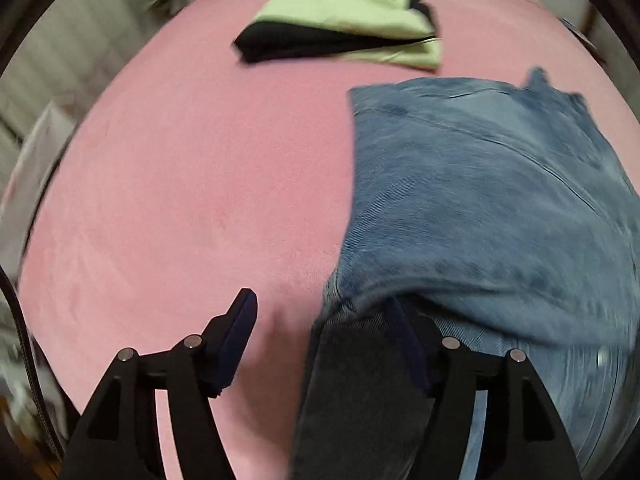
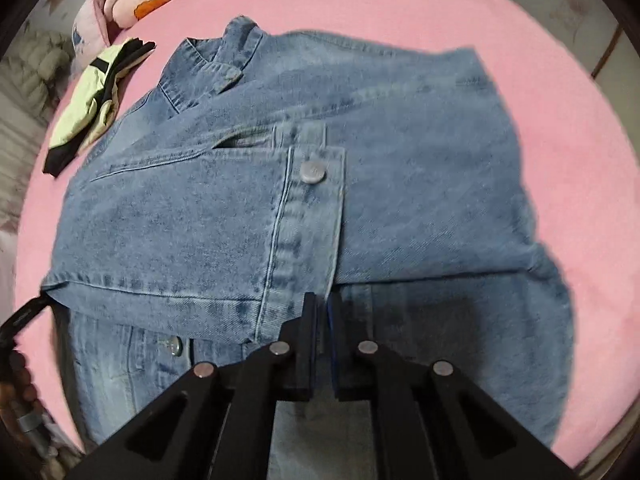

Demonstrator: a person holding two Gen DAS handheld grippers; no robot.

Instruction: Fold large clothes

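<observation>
Left wrist view: one denim jacket (image 1: 480, 200) on the pink bedsheet (image 1: 180, 200), one lime-and-black garment (image 1: 344, 28) beyond it; left gripper (image 1: 324, 316) spread at the jacket's edge.

Right wrist view: right gripper (image 2: 322, 312) pressed together over the jacket, two metal buttons (image 2: 313, 171) showing.

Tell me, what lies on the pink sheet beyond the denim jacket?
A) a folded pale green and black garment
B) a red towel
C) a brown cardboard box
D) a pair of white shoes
A: a folded pale green and black garment lies on the pink sheet beyond the denim jacket; no towel, shoes or box lie there.
</observation>
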